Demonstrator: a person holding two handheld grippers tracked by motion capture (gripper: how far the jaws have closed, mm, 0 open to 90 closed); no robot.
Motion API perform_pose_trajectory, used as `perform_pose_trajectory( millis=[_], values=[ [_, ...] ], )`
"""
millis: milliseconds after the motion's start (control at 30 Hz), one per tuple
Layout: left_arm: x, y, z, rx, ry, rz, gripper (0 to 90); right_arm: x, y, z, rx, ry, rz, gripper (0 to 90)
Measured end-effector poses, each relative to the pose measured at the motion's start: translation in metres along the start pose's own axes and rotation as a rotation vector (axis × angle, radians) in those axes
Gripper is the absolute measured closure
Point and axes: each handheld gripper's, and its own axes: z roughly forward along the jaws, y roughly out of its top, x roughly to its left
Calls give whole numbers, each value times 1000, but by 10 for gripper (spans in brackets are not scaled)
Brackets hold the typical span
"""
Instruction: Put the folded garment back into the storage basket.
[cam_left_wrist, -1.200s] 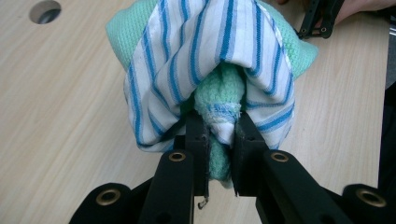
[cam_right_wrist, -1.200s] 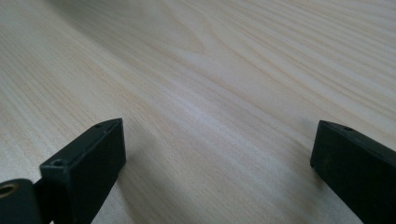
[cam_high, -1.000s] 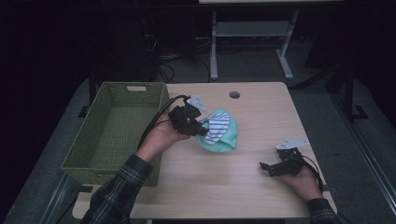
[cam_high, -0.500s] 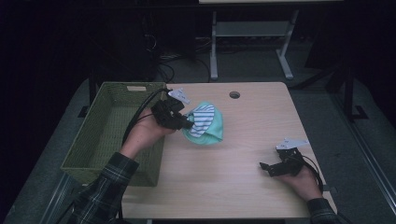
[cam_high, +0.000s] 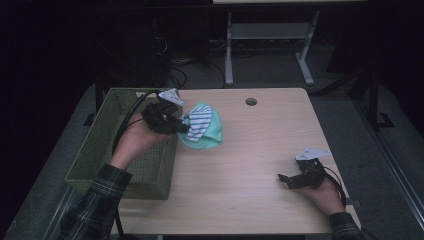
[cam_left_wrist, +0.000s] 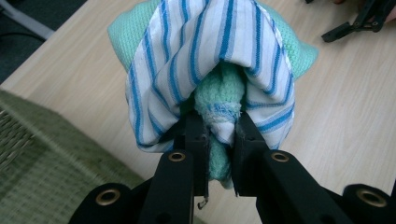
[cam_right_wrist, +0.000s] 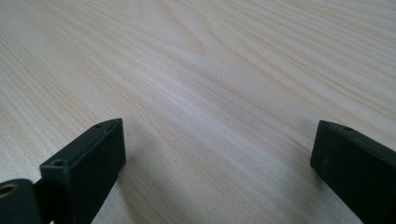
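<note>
Left gripper (cam_left_wrist: 219, 135) clamped on cloths (cam_high: 202, 125) (striped one wrapped over green knit), bundle lifted at basket (cam_high: 95, 150) rim, likely for drop-in. Right gripper (cam_high: 295, 178) gaping, empty, parked low over table (cam_high: 250, 170), out of way.

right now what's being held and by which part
The left gripper pinches the bundled cloths at a bunched edge, mint knit between the jaws. The right gripper holds nothing, jaws open.

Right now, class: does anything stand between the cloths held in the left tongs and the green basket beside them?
Nothing visible does. The left tongs grip the cloths just past the basket's near rim, above the table; the basket's open top has no lid.
</note>
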Motion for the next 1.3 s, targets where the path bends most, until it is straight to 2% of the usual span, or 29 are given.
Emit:
perform_pose_trajectory(
  millis=[400,600,933,1300],
  values=[
    [19,-19,-29,-5,68,-54,789,0,0,0,0,-2,1,29],
    [28,-31,-43,-24,101,-94,789,0,0,0,0,-2,2,29],
    [46,-57,-63,-23,170,-174,789,0,0,0,0,-2,2,29],
    [58,-81,-73,-28,209,-246,787,0,0,0,0,-2,2,29]
  ],
)
